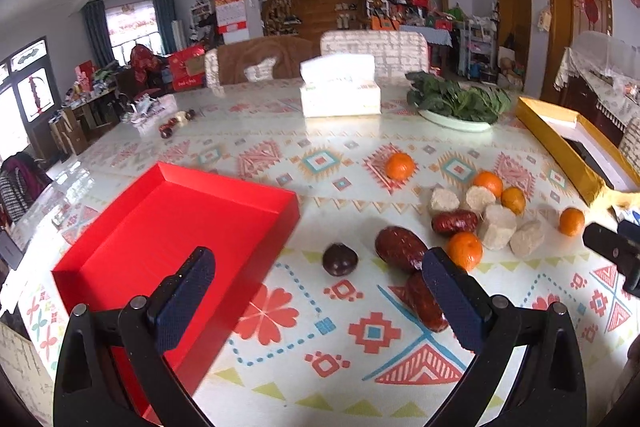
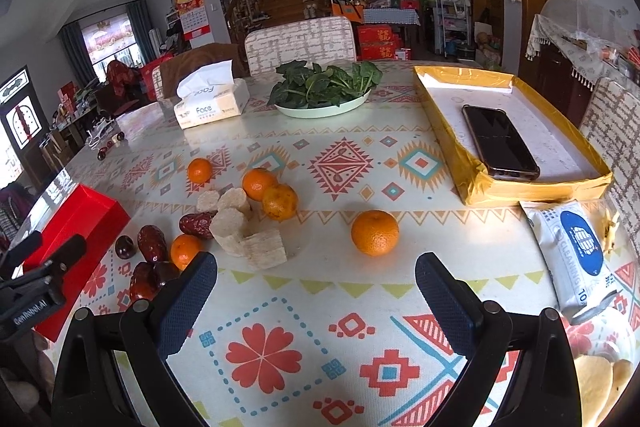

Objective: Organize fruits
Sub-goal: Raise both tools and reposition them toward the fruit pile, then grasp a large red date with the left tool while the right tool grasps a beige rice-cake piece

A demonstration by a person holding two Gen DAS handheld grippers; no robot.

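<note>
The bench (image 2: 360,155) with its bright patterned cloth takes up most of the room in front of me, and nothing on it has been sorted yet. On its left side lies the red tray (image 1: 168,227), open and bare. On the far right is the yellow tray (image 2: 472,183), with only a phone (image 2: 500,143) inside. Between the two the fruit lies loose: mandarins, dark red dates, one round chestnut (image 1: 340,259) and pale cut chunks bunched together.

The right tongs (image 2: 316,281) are spread wide with nothing in them, aimed at the lone mandarin (image 2: 375,233), which sits well apart from the heap. That looks like the sensible first pick. I would come down with one finger on each side of its widest part and close gently, since the skin is soft and the round fruit may roll.

The left tongs (image 1: 318,273) are likewise released and carry nothing; they hang over the near edge of the red tray, with a large date (image 1: 400,247) and the chestnut just ahead. The date touching the orange mandarin (image 1: 464,249) should be taken along its narrow side so its neighbour is not nudged.
</note>
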